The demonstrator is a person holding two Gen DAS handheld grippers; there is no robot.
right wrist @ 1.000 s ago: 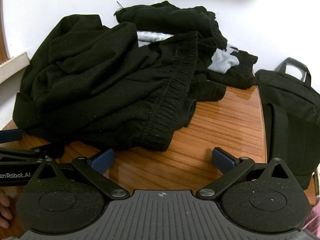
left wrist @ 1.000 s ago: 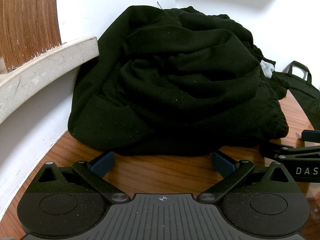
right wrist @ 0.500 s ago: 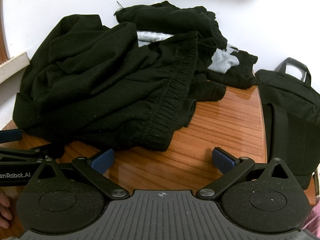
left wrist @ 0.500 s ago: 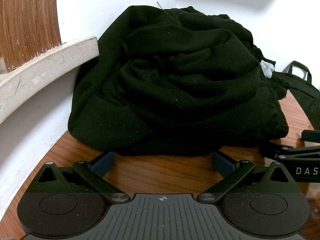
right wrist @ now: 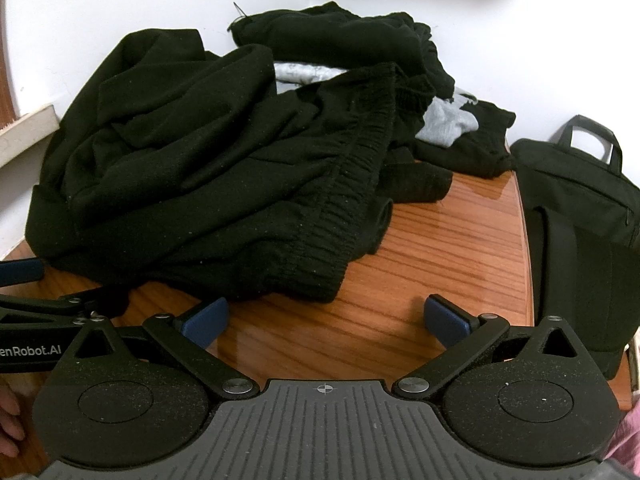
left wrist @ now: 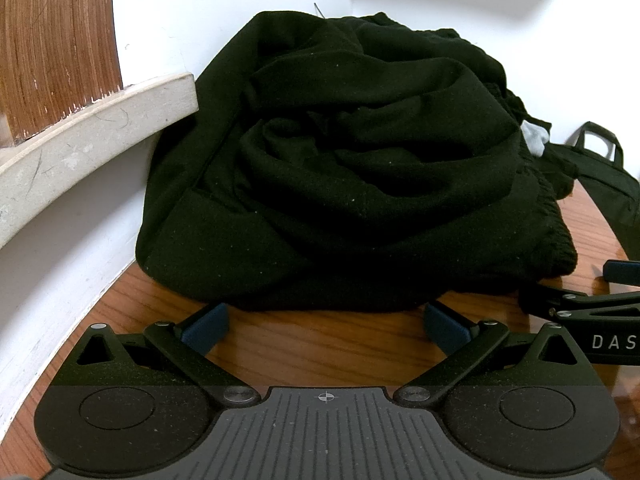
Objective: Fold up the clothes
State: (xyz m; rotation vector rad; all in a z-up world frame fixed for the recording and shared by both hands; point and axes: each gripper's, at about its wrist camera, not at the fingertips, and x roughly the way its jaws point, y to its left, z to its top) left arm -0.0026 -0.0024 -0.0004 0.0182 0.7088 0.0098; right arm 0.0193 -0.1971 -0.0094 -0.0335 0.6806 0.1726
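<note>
A heap of black clothes [left wrist: 352, 168] lies crumpled on the wooden table [left wrist: 320, 344], pushed against the white wall. In the right wrist view the same black heap [right wrist: 208, 184] shows a ribbed elastic waistband [right wrist: 352, 184] and grey cloth [right wrist: 444, 124] behind it. My left gripper [left wrist: 326, 322] stands open just in front of the heap's near edge, nothing between its blue pads [left wrist: 206, 326]. My right gripper [right wrist: 326, 320] is open over bare wood, right of the waistband's end. Each gripper shows at the edge of the other's view.
A black bag [right wrist: 580, 216] with a handle stands at the table's right edge. A pale stone ledge [left wrist: 88, 128] with a wooden panel [left wrist: 56, 44] juts from the wall on the left. Part of a hand [right wrist: 8, 420] shows at lower left.
</note>
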